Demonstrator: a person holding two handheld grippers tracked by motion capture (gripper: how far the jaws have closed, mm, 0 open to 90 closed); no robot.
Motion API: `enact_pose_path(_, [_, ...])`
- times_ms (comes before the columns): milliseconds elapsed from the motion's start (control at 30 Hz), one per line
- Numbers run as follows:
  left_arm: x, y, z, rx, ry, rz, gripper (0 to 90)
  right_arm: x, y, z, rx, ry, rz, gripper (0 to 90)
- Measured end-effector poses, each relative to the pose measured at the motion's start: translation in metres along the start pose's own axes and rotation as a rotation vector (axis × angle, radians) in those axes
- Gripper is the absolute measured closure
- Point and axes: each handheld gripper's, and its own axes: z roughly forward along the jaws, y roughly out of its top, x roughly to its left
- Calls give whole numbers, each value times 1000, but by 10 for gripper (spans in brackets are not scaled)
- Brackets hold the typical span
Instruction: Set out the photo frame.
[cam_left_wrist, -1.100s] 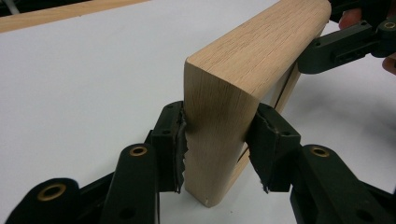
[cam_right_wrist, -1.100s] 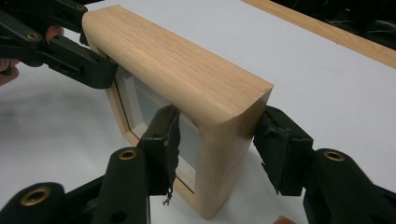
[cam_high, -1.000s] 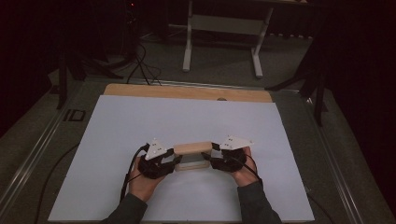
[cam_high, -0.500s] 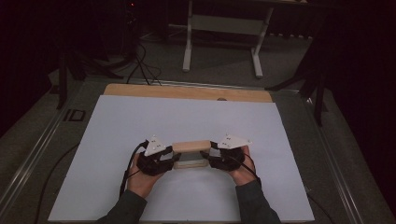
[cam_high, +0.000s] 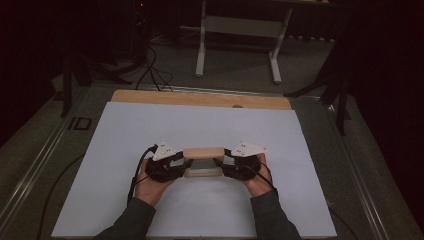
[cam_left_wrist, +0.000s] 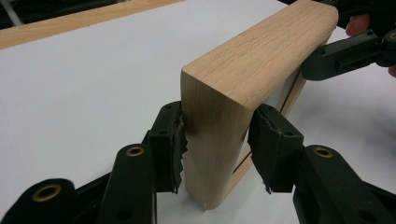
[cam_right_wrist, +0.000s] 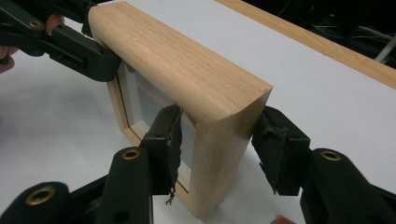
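A light wooden picture frame (cam_high: 203, 152) stands on its long edge on the white sheet (cam_high: 200, 120). My left gripper (cam_high: 186, 165) clamps its left end and my right gripper (cam_high: 220, 164) clamps its right end. In the left gripper view the frame (cam_left_wrist: 261, 51) runs away from me and both pads press its end, with my left gripper (cam_left_wrist: 215, 144) shut on it. In the right gripper view the frame (cam_right_wrist: 173, 56) shows its glass pane, and my right gripper (cam_right_wrist: 219, 149) grips the near end. Both hands hold the grippers low over the table.
A wooden board edge (cam_high: 200, 99) borders the white sheet at the back. Beyond the table stand a white metal stand (cam_high: 240, 25) and dark cables (cam_high: 150, 65) on the floor. Metal rails run along both table sides.
My left hand has crept slightly up the picture. Both grippers still hold the frame's ends as before.
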Motion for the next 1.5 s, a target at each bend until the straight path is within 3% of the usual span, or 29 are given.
enact_pose_path(533, [18, 7, 4, -30, -19, -29, 554, -4, 10, 11, 28, -24, 11, 518])
enact_pose_path(833, [29, 9, 9, -26, -9, -23, 555, -9, 16, 23, 43, -33, 15, 513])
enact_pose_path(1500, [52, 26, 21, -31, 0, -27, 554, -25, 31, 40, 31, -60, 56, 498])
